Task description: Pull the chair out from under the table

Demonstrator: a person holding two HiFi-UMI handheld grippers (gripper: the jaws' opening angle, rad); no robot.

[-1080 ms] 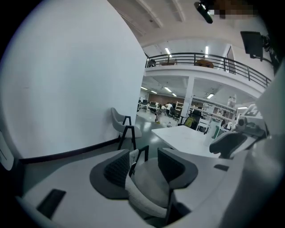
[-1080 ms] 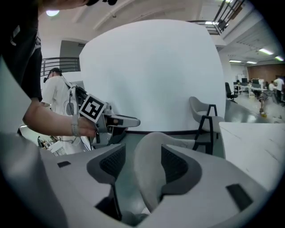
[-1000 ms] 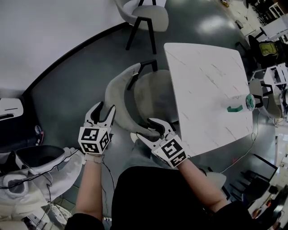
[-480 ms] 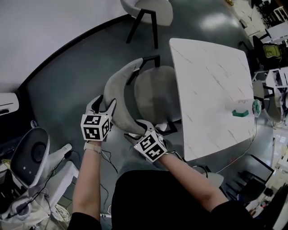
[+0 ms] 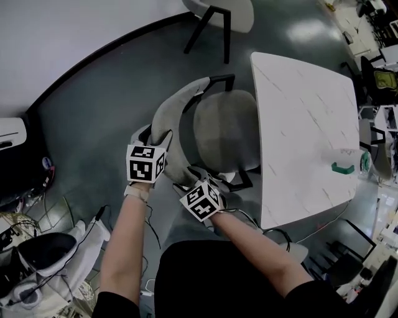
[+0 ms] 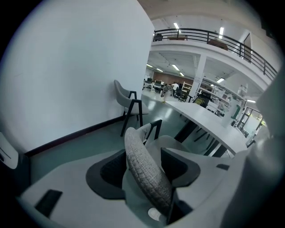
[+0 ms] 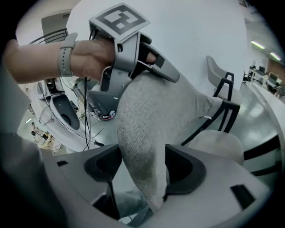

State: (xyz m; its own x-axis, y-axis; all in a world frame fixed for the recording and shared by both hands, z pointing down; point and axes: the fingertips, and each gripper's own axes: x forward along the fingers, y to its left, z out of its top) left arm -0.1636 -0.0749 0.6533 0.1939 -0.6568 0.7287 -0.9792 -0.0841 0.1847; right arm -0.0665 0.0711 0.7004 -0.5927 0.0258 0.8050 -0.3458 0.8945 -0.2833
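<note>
A grey fabric chair stands with its seat [image 5: 224,130] partly under the white marble table [image 5: 305,124]. Its curved backrest [image 5: 171,124] faces me. My left gripper [image 5: 155,131] straddles the backrest's top edge near the middle. Its jaws have just been opening, and the backrest [image 6: 144,173] lies between them with a gap at one side. My right gripper [image 5: 200,176] straddles the same edge nearer the table. Its jaws have also just been opening, and the backrest [image 7: 151,129] fills the space between the pads without being squeezed.
A second grey chair [image 5: 217,12] stands by the white wall at the top. White equipment and loose cables [image 5: 43,261] lie on the floor at the lower left. A green object [image 5: 343,168] sits at the table's far edge. More furniture crowds the right side.
Both grippers have dropped and moved forward onto the backrest's top edge, which now lies between each pair of jaws. The chair has not visibly shifted against the table.
</note>
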